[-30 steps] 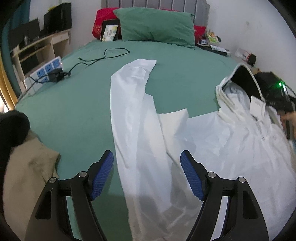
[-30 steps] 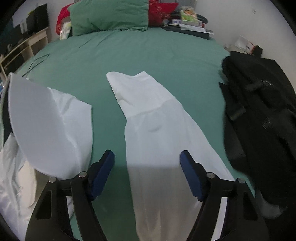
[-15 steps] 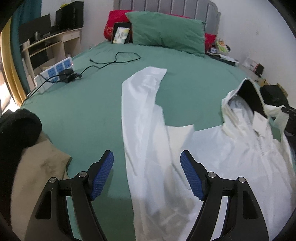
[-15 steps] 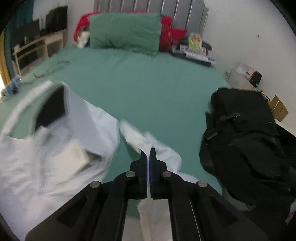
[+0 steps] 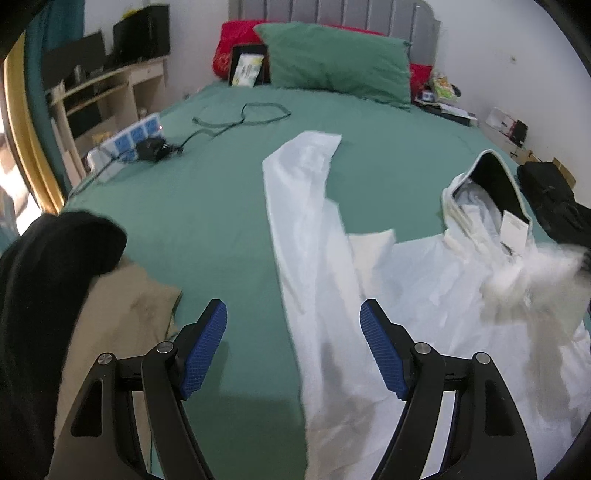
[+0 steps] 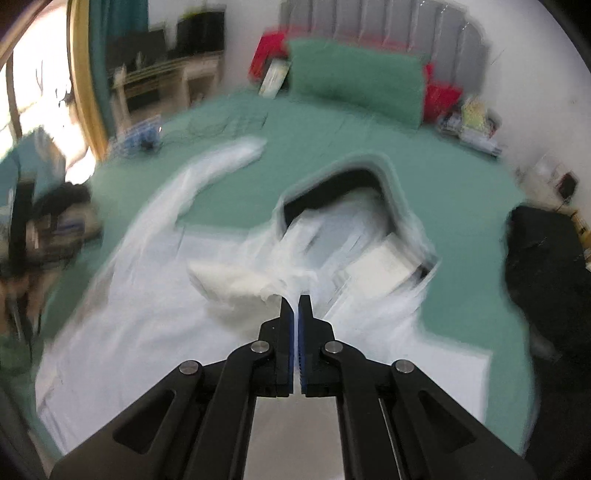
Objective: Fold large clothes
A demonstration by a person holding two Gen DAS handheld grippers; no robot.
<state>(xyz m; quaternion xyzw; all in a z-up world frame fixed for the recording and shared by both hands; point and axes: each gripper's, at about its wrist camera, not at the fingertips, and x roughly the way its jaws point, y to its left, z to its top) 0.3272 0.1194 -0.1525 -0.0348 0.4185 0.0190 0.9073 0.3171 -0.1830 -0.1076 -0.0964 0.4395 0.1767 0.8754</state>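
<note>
the white jacket (image 5: 388, 295) lies spread on the green bed (image 5: 221, 206), hood (image 6: 343, 192) toward the pillow. it looks thin, soft and light, so it will flop and slide; best held at a cuff, hem or shoulder edge. the right gripper (image 6: 294, 306) has its jaws pinched closed on a bunch of white sleeve cloth. the left gripper (image 5: 293, 347) hangs over the other sleeve (image 5: 306, 192), jaws wide open, holding nothing. the right view is blurry, and the jacket's bottom edge is cut off.

A home bedroom: a green-sheeted bed (image 5: 221, 206) with a green pillow (image 5: 332, 59) against its grey headboard (image 5: 332, 11).
</note>
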